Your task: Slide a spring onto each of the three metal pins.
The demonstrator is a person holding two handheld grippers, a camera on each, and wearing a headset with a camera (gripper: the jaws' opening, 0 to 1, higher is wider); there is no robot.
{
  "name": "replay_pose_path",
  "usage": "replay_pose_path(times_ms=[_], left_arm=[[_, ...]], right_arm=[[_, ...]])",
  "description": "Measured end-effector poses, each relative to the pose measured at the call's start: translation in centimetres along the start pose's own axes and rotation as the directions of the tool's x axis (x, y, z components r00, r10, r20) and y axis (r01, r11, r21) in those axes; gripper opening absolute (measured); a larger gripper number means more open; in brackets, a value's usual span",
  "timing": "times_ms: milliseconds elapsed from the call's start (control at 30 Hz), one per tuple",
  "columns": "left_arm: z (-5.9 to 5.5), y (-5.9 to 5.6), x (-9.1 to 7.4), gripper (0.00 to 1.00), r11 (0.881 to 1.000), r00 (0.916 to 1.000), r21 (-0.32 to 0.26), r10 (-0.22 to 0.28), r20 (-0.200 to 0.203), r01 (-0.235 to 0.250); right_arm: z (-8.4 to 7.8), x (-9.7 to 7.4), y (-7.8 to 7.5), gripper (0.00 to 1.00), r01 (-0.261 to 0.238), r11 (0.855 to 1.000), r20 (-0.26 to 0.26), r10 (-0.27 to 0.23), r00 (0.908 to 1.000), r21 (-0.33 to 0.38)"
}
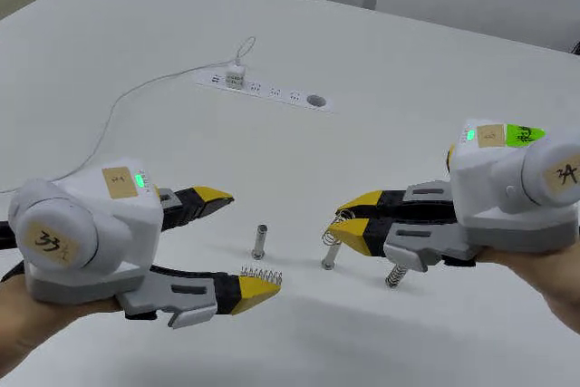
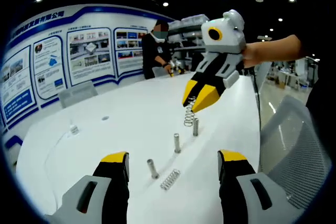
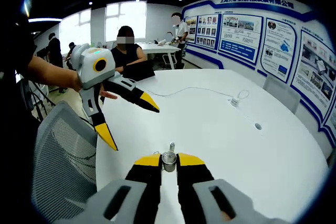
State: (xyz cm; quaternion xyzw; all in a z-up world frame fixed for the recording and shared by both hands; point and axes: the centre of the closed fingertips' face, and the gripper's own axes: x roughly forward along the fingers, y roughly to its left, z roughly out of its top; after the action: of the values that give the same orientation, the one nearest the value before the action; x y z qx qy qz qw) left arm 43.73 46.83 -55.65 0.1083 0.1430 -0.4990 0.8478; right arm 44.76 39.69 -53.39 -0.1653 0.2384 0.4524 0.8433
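One loose spring (image 1: 261,274) near bare pin (image 1: 259,241); power strip (image 1: 272,92) beyond.

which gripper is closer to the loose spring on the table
Left. The loose spring lies beside a jaw tip of the open left gripper; the right gripper is farther, holding another spring at a pin.

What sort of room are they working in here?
Likely an office showroom or meeting hall: a large white table, wall display boards with blue-trimmed posters, and a mesh office chair beside the table.
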Motion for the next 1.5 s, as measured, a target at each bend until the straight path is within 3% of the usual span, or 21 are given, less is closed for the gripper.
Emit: replay_pose_path(times_ms=[100,333,500,633,1167,1500], left_arm=[[-0.2,0.4,0.0,0.85,1.000,0.9999,-0.012,0.016,-0.005,-0.016],[-0.6,0.5,-0.3,0.85,1.000,0.9997,-0.021,0.016,-0.019,-0.016],[-2.0,1.3,-0.8,0.97,0.997,0.9968,-0.047,0.054,-0.060,-0.056],[-2.7,1.5,-1.4,0.96,0.997,0.9957,-0.053,0.056,-0.073,-0.060],[-4.4,2.8,-3.1,1.00,0.988,0.9894,-0.106,0.106,-0.099,-0.116],[-5.1,2.8,-3.3,1.00,0.985,0.9872,-0.118,0.115,-0.110,-0.128]], right_arm=[[-0.4,-0.1,-0.9,0.11,0.028,1.000,-0.013,-0.028,0.9995,0.001],[-1.2,-0.5,-3.1,0.11,0.087,0.995,-0.026,-0.086,0.9960,0.039],[-1.9,-0.5,-3.7,0.11,0.134,0.989,-0.028,-0.133,0.9908,0.057],[-2.7,-0.2,-3.9,0.11,0.149,0.986,-0.042,-0.146,0.9884,0.079],[-4.6,2.0,-5.2,0.11,0.145,0.978,-0.077,-0.135,0.9878,0.149],[-5.4,3.2,-4.9,0.11,0.131,0.978,-0.106,-0.115,0.9877,0.163]])
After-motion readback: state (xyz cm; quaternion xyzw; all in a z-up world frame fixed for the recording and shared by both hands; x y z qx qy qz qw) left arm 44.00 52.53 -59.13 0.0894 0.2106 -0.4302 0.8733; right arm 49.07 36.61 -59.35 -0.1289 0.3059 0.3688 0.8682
